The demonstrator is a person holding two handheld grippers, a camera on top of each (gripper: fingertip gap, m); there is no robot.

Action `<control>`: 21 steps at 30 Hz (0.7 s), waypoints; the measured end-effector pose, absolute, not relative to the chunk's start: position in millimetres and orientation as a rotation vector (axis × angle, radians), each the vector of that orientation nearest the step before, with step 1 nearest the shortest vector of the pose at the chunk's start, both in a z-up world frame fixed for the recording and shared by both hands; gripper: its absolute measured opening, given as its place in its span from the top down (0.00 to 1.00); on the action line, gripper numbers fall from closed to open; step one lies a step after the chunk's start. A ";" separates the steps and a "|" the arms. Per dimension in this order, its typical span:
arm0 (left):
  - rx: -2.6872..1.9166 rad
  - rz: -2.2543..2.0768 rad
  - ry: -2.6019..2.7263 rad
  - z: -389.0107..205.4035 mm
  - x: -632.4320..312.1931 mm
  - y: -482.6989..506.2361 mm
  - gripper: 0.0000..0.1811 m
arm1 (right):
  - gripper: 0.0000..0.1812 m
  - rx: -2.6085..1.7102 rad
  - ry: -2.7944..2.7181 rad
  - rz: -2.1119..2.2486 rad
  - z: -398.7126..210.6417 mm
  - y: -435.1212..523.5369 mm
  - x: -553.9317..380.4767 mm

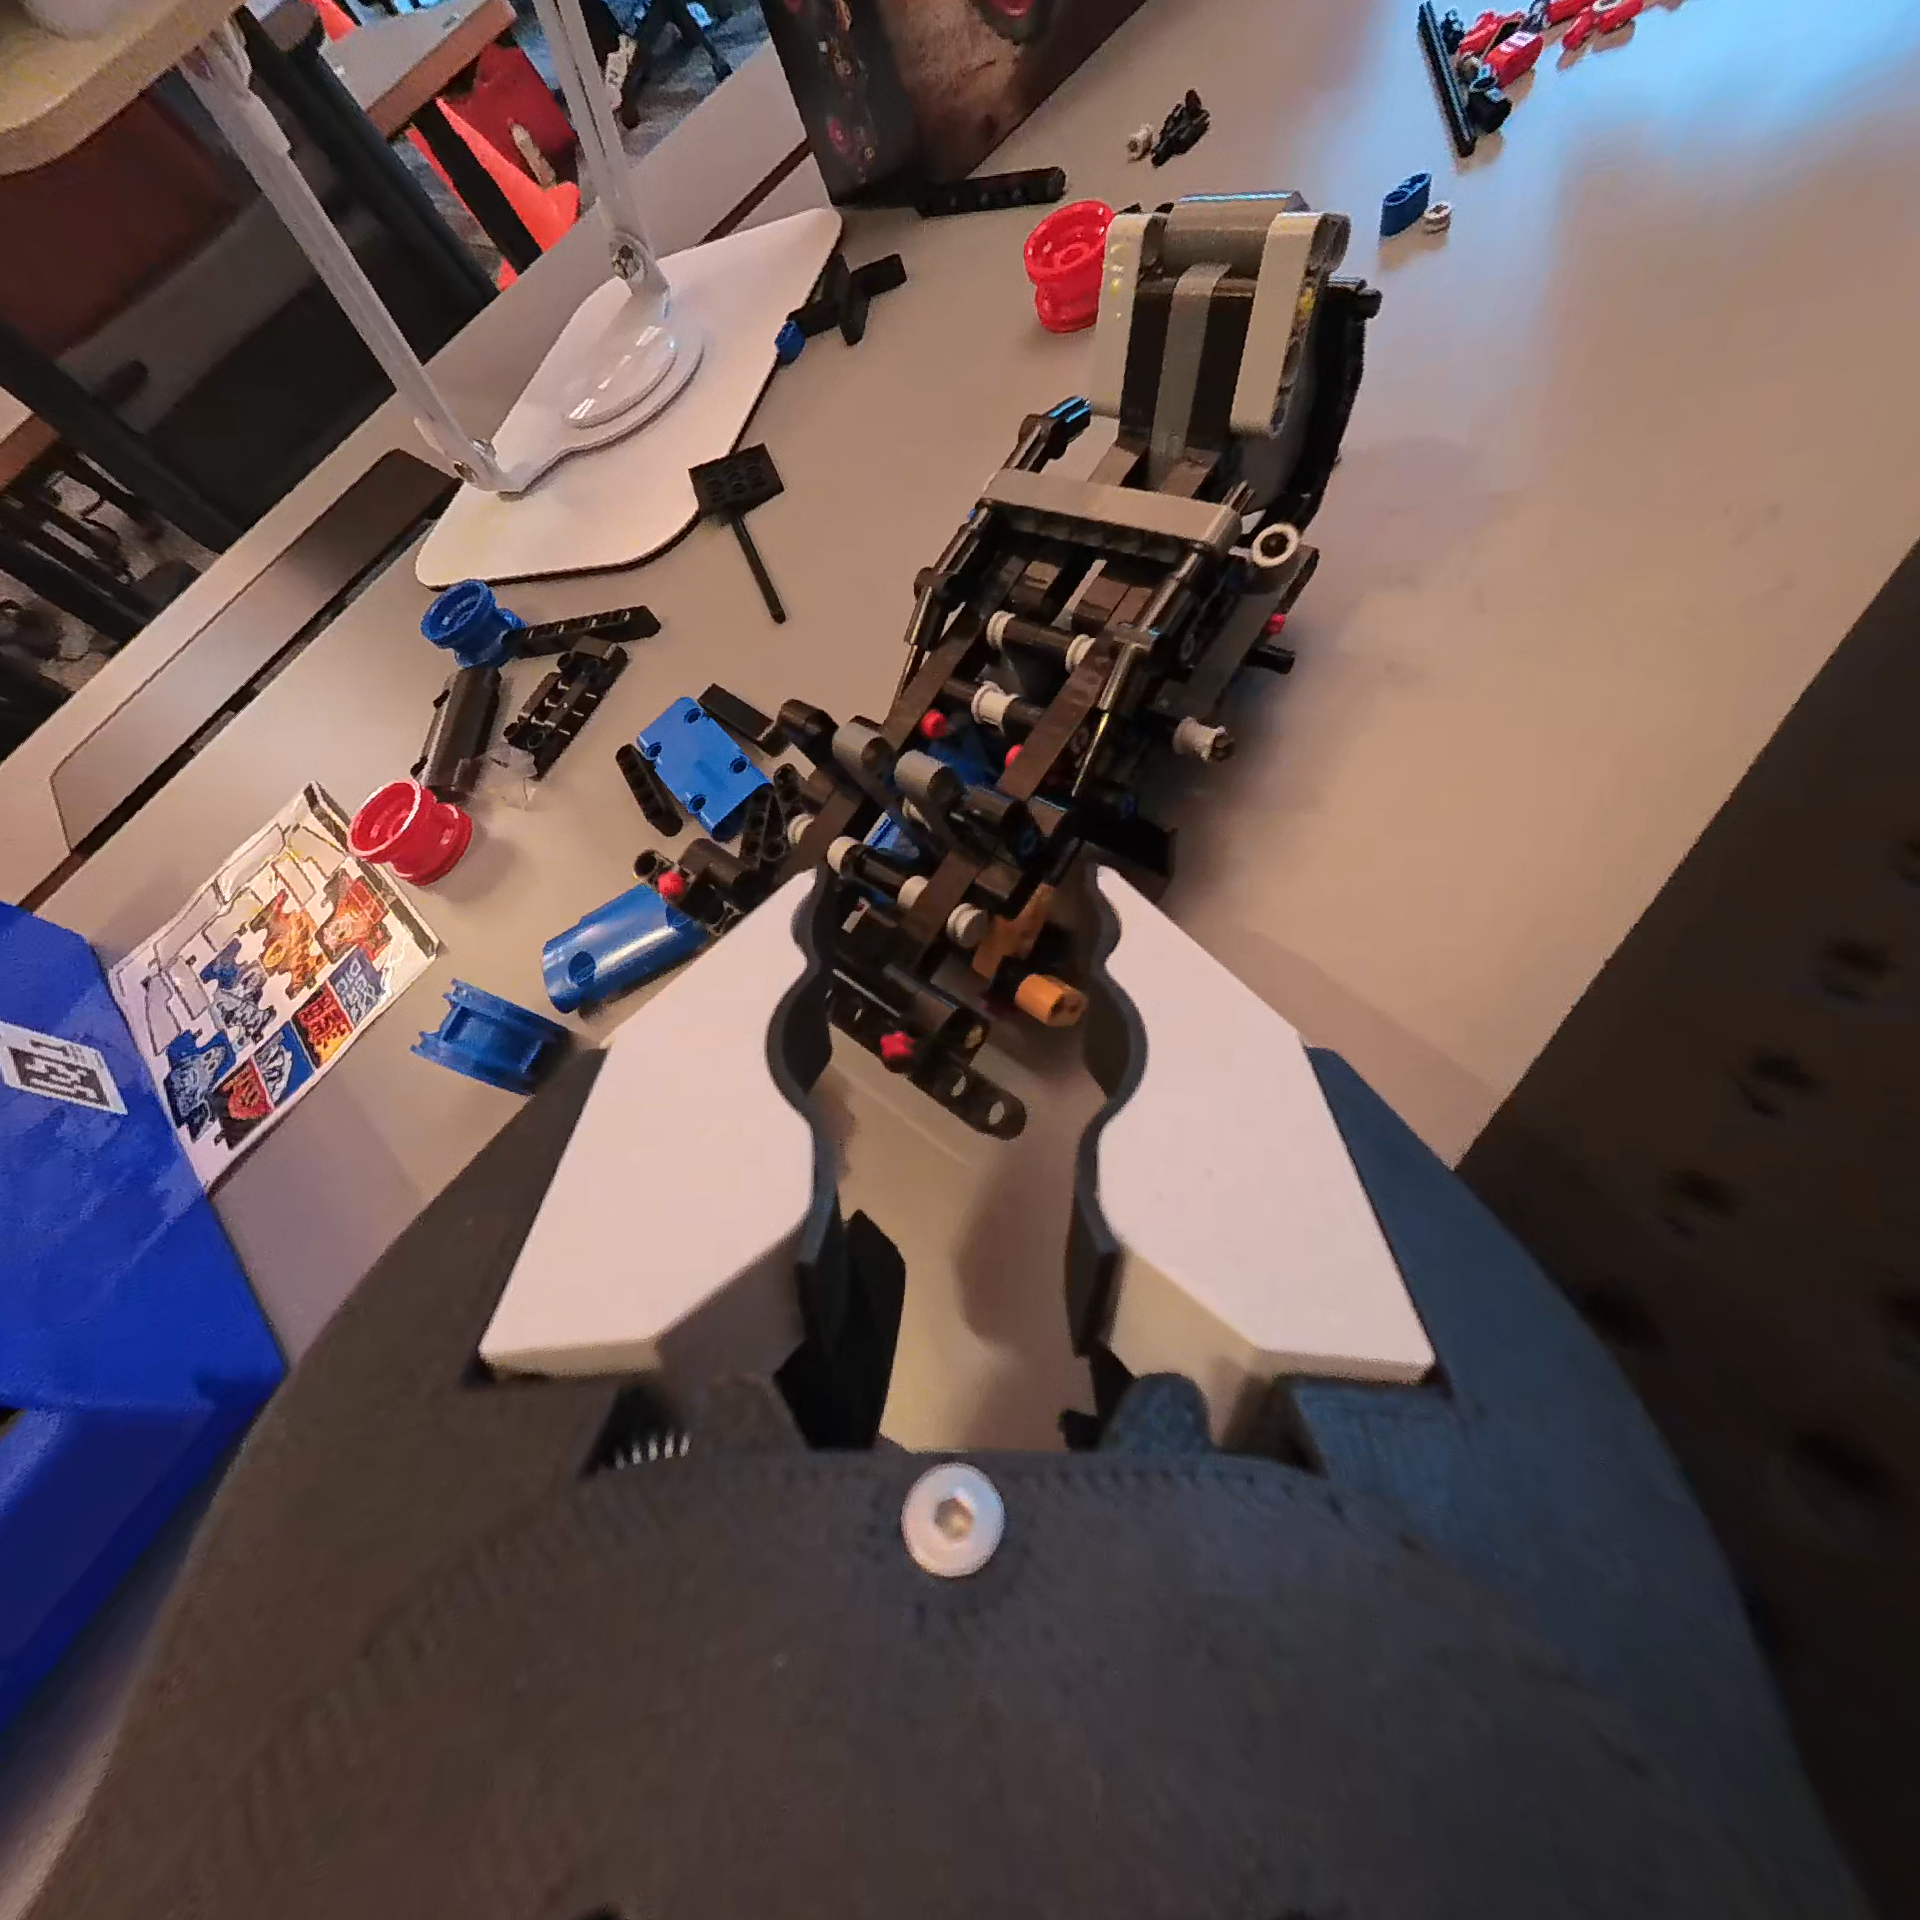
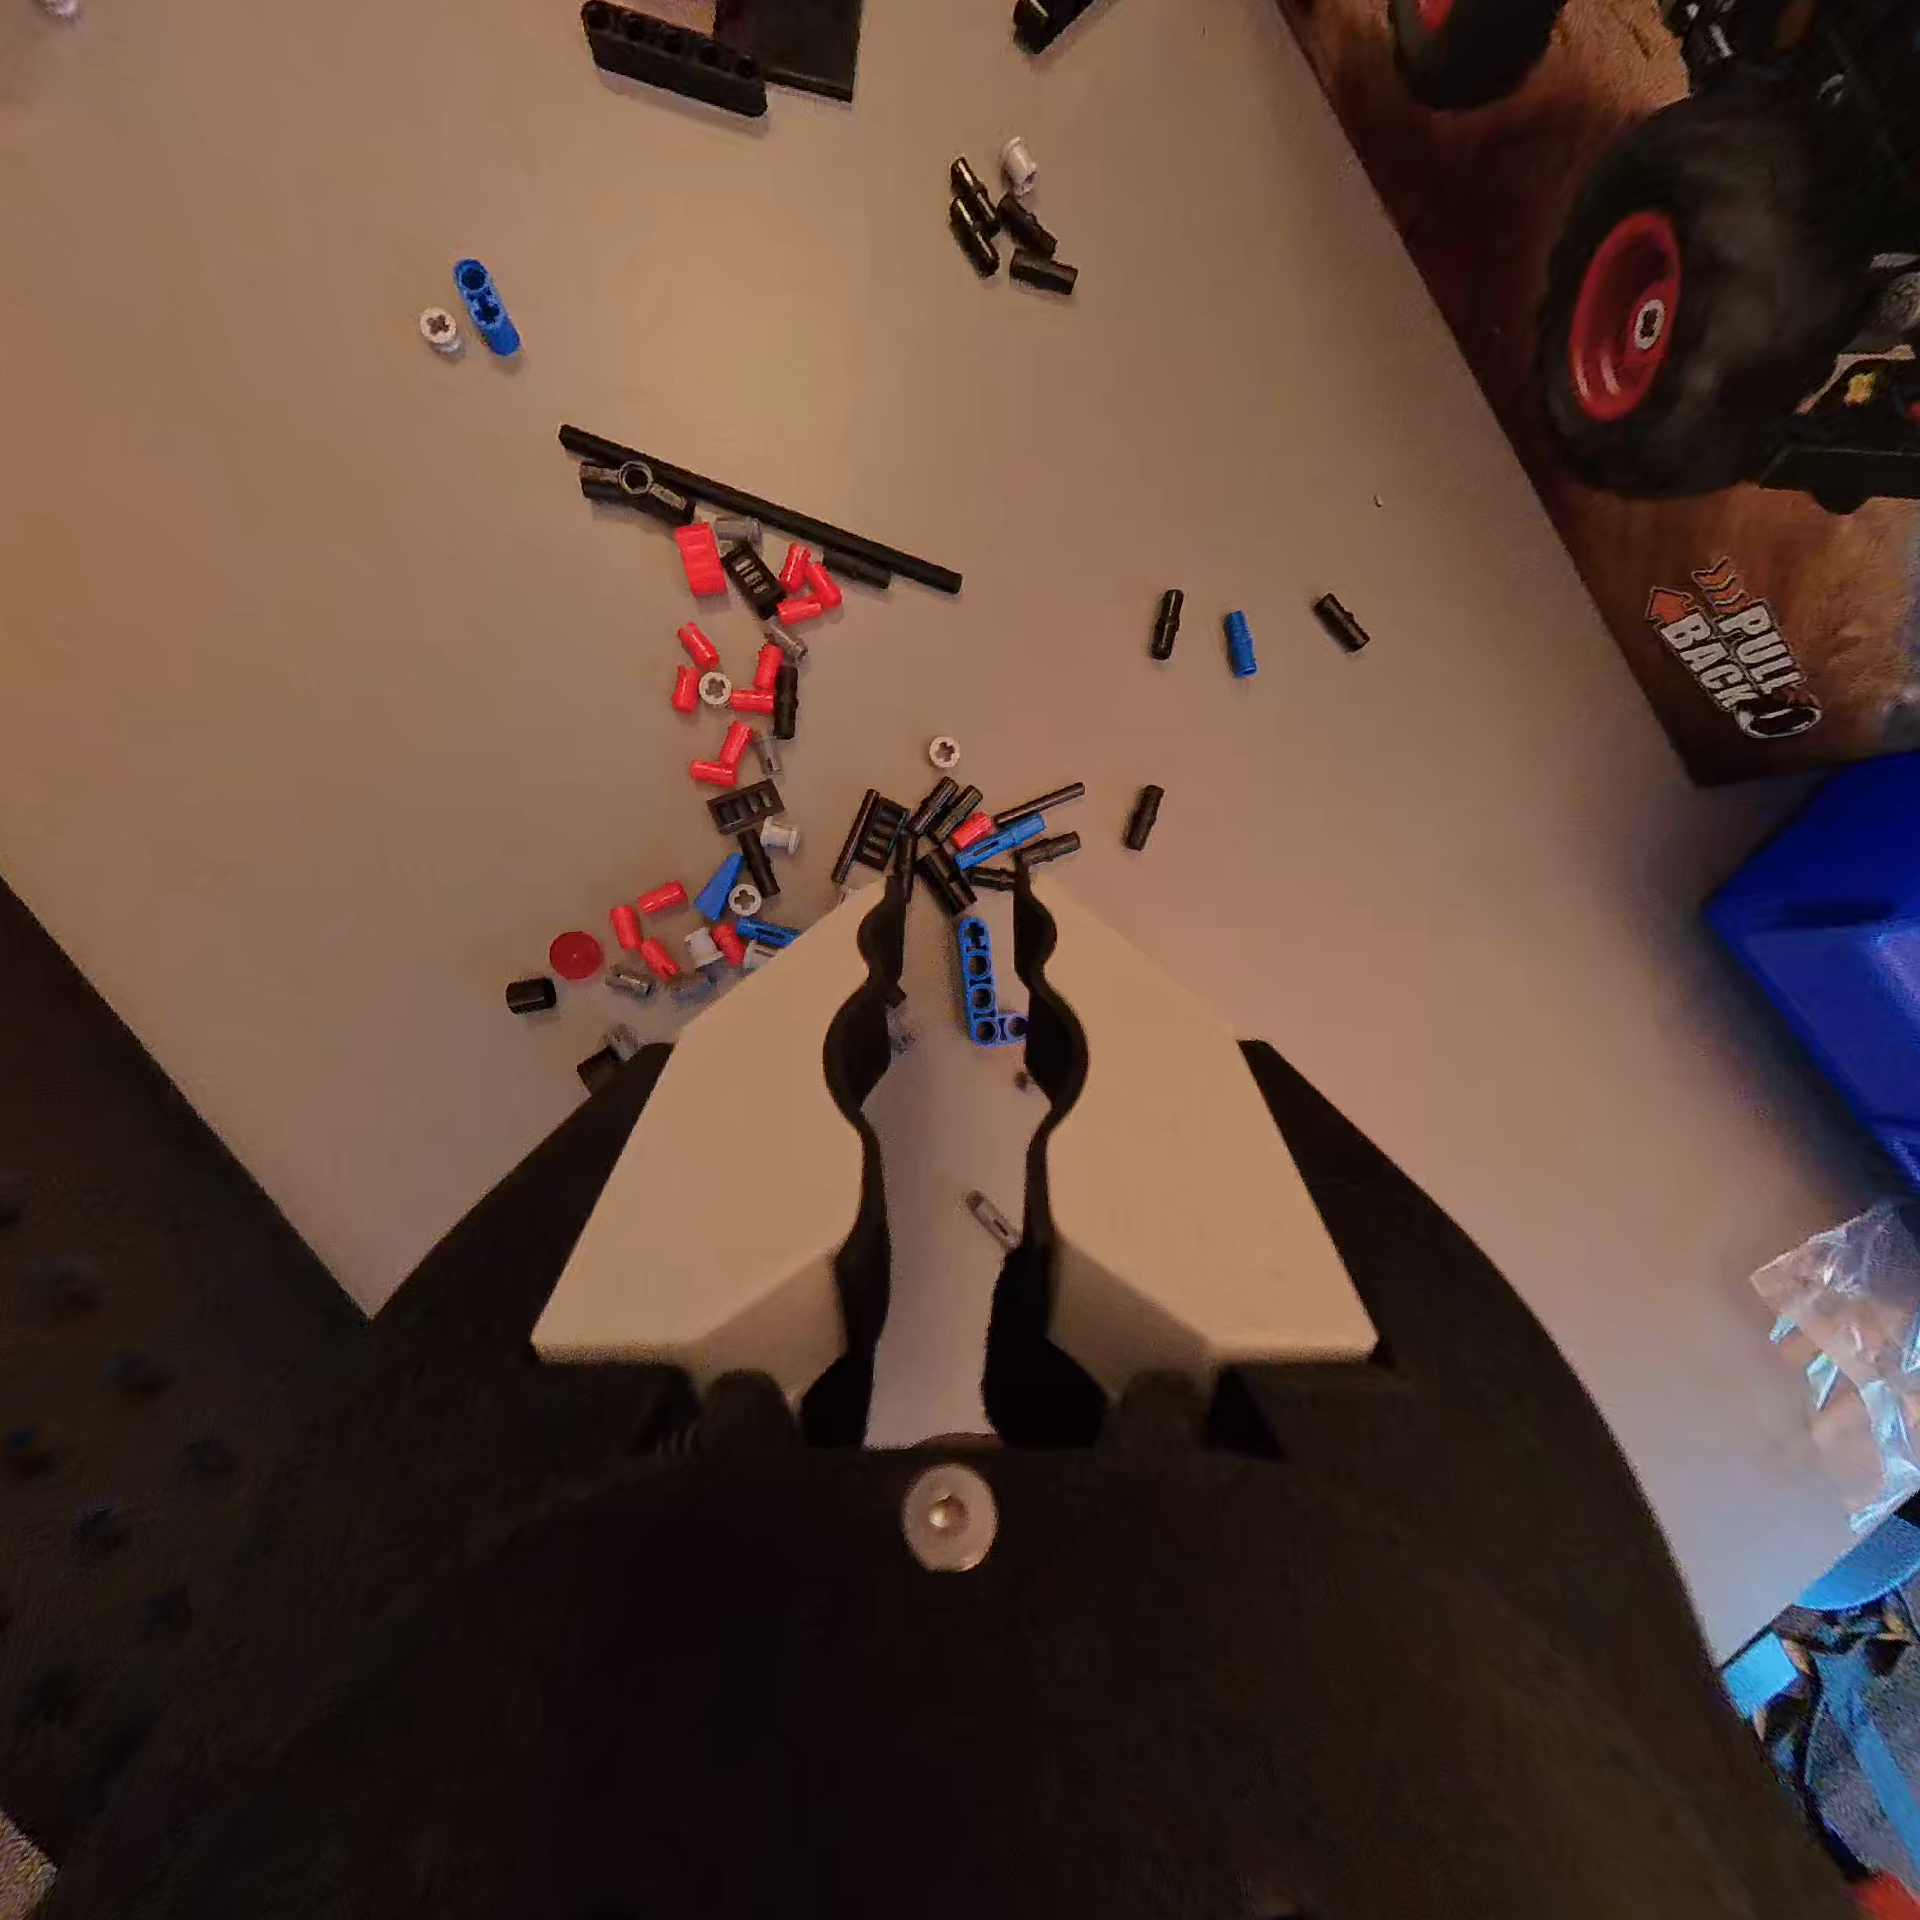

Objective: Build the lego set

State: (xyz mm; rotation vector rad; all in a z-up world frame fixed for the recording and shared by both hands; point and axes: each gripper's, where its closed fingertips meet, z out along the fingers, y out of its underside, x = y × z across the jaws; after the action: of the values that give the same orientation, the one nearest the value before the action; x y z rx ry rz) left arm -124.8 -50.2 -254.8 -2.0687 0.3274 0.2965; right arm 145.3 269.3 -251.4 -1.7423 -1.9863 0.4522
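In the left wrist view, my left gripper (image 1: 956, 904) is shut on the near end of a black and grey lego chassis (image 1: 1091, 623), which stretches away from me over the table. In the right wrist view, my right gripper (image 2: 954, 888) is open with a narrow gap and holds nothing. It hangs just above a heap of small black, red and blue pins (image 2: 966, 831). A blue L-shaped beam (image 2: 977, 977) lies on the table between its fingers. A long black axle (image 2: 758, 509) lies beyond the heap.
Loose parts lie left of the chassis: red wheel hubs (image 1: 410, 831), a blue hub (image 1: 468, 621), black beams (image 1: 566, 696) and a sticker sheet (image 1: 270, 966). A white lamp base (image 1: 623, 416) stands behind. The set's box (image 2: 1662, 364), a blue bin (image 2: 1839, 935) and a plastic bag (image 2: 1849, 1351) lie right. The grippers' ends are close to 45 centimetres from one another. Between my right fingertips and the long black axle (image 2: 758, 509) there is roughly 10 centimetres. Look for it in the left wrist view (image 1: 1448, 77) too.
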 end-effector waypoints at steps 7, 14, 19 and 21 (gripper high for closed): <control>-2.061 0.335 0.319 -254.8 -127.7 -49.1 0.77 | 0.88 -1.644 -1.999 0.519 -247.0 252.5 137.3; -2.057 0.361 0.317 -255.4 -129.8 -46.9 0.76 | 0.90 -1.403 -2.153 0.593 -263.9 199.0 82.4; -2.055 0.395 0.329 -256.1 -129.7 -47.1 0.76 | 0.91 -1.381 -2.226 0.581 -284.4 194.2 62.7; -2.053 0.388 0.325 -255.8 -129.9 -47.2 0.77 | 0.92 -1.385 -2.248 0.551 -291.1 196.5 61.2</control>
State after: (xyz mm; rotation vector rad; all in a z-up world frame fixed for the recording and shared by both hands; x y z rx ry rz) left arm -129.9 -47.2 -255.8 -2.0527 0.3254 0.3884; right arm 61.2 196.5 -291.1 -1.3853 -2.2482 0.5507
